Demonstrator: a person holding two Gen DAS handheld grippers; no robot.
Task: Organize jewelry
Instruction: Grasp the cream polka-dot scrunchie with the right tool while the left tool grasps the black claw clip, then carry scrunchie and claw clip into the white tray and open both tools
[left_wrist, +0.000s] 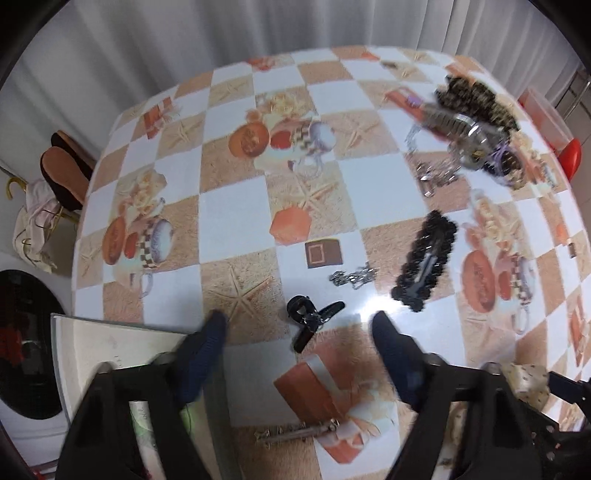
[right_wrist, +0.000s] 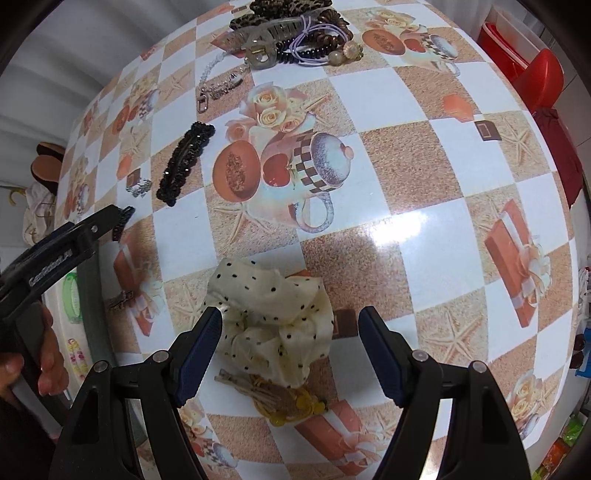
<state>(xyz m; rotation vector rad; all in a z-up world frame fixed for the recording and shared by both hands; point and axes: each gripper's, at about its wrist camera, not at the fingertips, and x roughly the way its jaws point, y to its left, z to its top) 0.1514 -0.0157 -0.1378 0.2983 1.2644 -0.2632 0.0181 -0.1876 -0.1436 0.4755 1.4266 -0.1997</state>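
Note:
My left gripper (left_wrist: 299, 325) is open above the table, with a small black claw clip (left_wrist: 310, 321) lying between its fingertips. A silver chain (left_wrist: 354, 277) and a black beaded barrette (left_wrist: 424, 262) lie just beyond. A thin metal hair clip (left_wrist: 299, 432) lies near me. My right gripper (right_wrist: 290, 321) is open around a cream polka-dot scrunchie (right_wrist: 273, 317), with a tan and yellow hair piece (right_wrist: 280, 398) under it. The barrette also shows in the right wrist view (right_wrist: 184, 164).
A pile of hair clips, beads and elastics (right_wrist: 291, 33) sits at the far table edge, with a metal chain (right_wrist: 218, 85) near it. A white tray (left_wrist: 107, 350) sits at the table's left edge. Red plastic containers (right_wrist: 517, 48) stand beyond the right edge.

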